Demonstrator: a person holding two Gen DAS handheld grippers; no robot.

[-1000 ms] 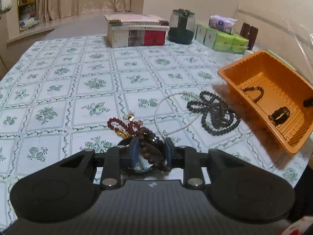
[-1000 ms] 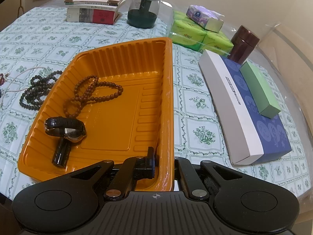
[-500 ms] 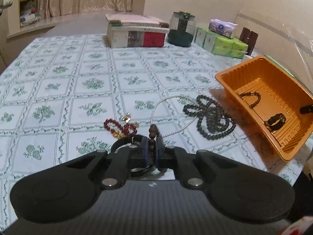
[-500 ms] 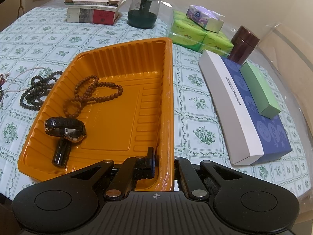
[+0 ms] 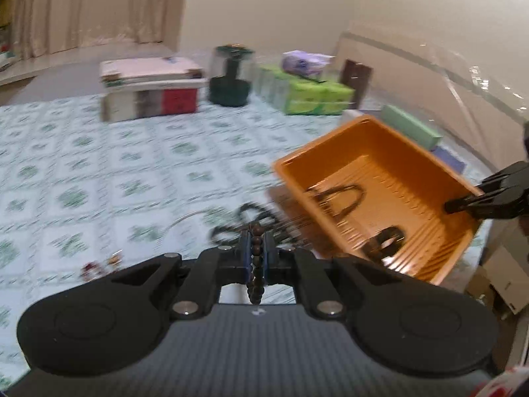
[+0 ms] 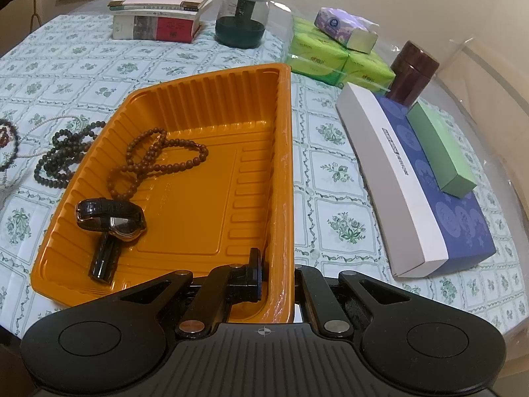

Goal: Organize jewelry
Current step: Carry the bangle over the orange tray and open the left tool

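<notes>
My left gripper [image 5: 255, 255] is shut on a dark brown bead bracelet [image 5: 255, 276] and holds it above the table, left of the orange tray [image 5: 330, 152]. My right gripper [image 6: 277, 271] is shut on the tray's near right wall [image 6: 287, 198]; it shows at the tray's right edge in the left wrist view [image 5: 476, 201]. In the tray lie a brown bead strand [image 6: 155, 162] and a black watch [image 6: 110, 221]. A dark bead necklace [image 6: 62, 158], a pearl strand [image 6: 43, 122] and a red bracelet [image 5: 91, 268] lie on the tablecloth.
At the back stand stacked books [image 6: 158, 16], a dark green jar [image 6: 241, 21], green tissue packs [image 6: 330, 56] and a brown canister [image 6: 413, 72]. A white and blue box [image 6: 413, 182] with a green box [image 6: 443, 155] on it lies right of the tray.
My left gripper has lifted the dark brown bracelet off the table and swung right toward the tray. The right gripper and tray have not moved.
</notes>
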